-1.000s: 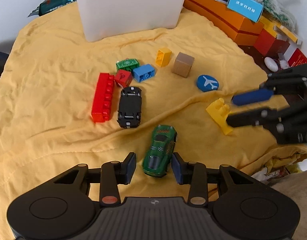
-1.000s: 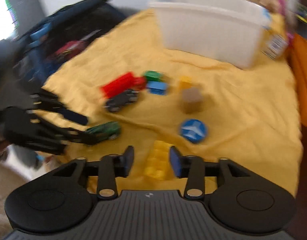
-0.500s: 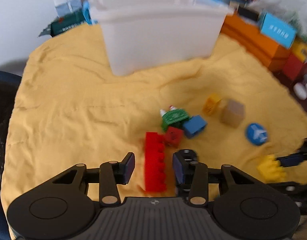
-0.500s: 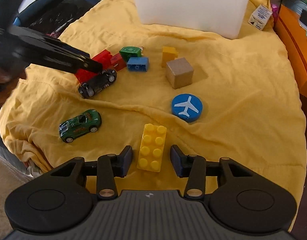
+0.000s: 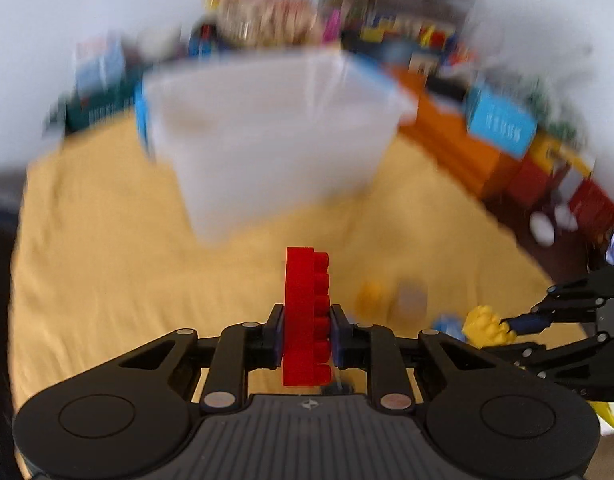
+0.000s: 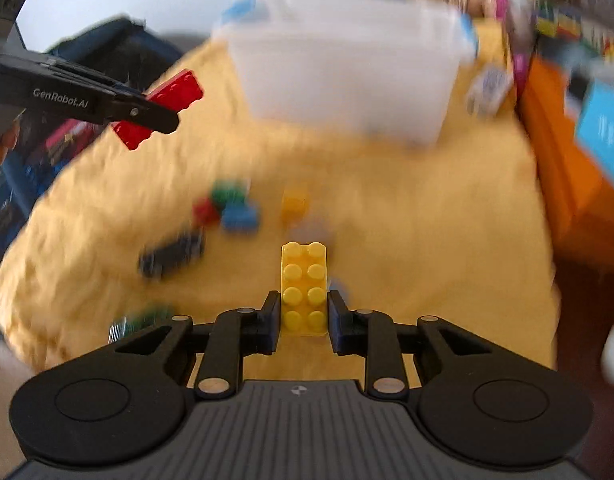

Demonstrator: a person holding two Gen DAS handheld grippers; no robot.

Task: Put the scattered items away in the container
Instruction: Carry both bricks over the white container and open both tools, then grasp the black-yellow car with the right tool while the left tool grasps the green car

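Both tongs just squeezed shut: left tongs (image 5: 306,336) hold the red brick (image 5: 307,316), right tongs (image 6: 300,316) the yellow brick (image 6: 303,288). Lift both over the far white bin (image 6: 347,68) w/o bumping, then let go.

We get two fisheye wrist views, each looking forward and down along its own fingers. Left cam sits behind the left hand-held gripper (image 5: 306,338), facing the translucent white plastic tub (image 5: 267,140) across the yellow cloth (image 5: 107,260). Right cam sits behind the right hand-held gripper (image 6: 302,316), same heading. Both are close to the cloth. We share tub, cloth and orange boxes (image 5: 447,140), and each cam catches the other hand-held gripper at its frame edge.
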